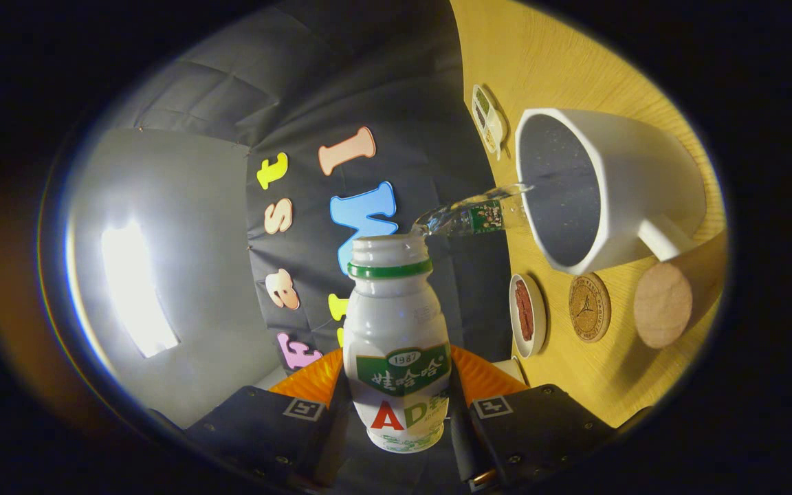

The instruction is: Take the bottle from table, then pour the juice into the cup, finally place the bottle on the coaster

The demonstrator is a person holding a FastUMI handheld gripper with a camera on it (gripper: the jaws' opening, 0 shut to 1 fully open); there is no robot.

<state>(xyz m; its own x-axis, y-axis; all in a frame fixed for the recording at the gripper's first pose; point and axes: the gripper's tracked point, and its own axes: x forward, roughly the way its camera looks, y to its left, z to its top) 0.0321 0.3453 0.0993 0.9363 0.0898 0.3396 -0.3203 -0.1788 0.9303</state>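
As liquid [468, 214] arcs, bottle [396, 344] btwn jaws

We see the bottle [397, 344], a small white plastic one with a green neck ring and a green-and-red label, lying tipped on its side in the view, mouth open and uncapped. A clear stream [471, 214] runs from its mouth into the cup [609, 185], a white mug with a dark speckled inside and a handle, standing on the yellow wooden table. Just beside the cup lies 1 round cork coaster [589, 307], bare.
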